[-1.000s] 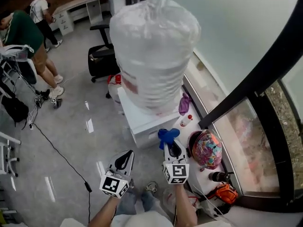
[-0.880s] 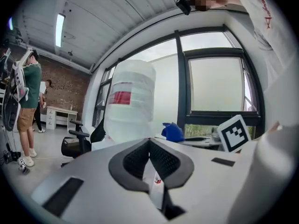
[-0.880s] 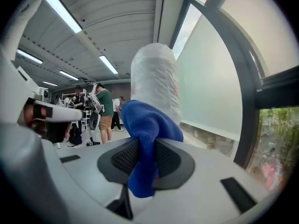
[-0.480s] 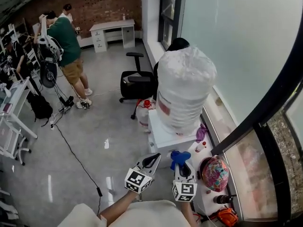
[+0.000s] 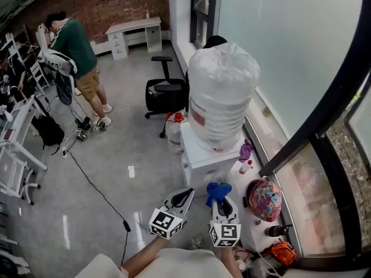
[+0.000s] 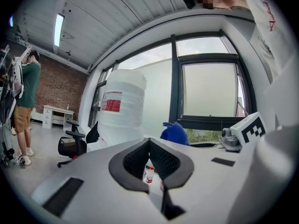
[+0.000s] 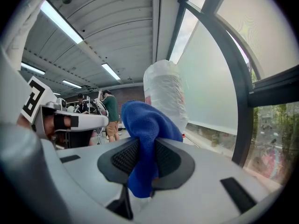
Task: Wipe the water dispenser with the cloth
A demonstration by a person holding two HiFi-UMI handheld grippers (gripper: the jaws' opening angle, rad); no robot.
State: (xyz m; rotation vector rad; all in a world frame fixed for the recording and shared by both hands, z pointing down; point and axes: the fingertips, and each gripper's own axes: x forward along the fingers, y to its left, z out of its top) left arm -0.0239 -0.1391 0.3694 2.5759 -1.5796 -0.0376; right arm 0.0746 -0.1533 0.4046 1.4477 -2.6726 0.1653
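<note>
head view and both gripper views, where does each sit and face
Head view: on the person's head, steeply down at the water dispenser; forearms, left gripper, right gripper show.
Left gripper view: on the left gripper, along its shut, empty jaws toward the wrapped bottle.
Right gripper view: on the right gripper, along jaws shut on the blue cloth.
Shared: both gripper views show the bottle and the other gripper.

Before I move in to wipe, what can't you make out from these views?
- Dispenser taps and front: the head view looks from above; in both gripper views the tool bodies cover it.
- Dispenser top: hidden under the wrapped bottle.
- Bottle's red label: too blurred to read.
- Cloth: bunched in the right tool, its folded-in part hidden in every view.
</note>
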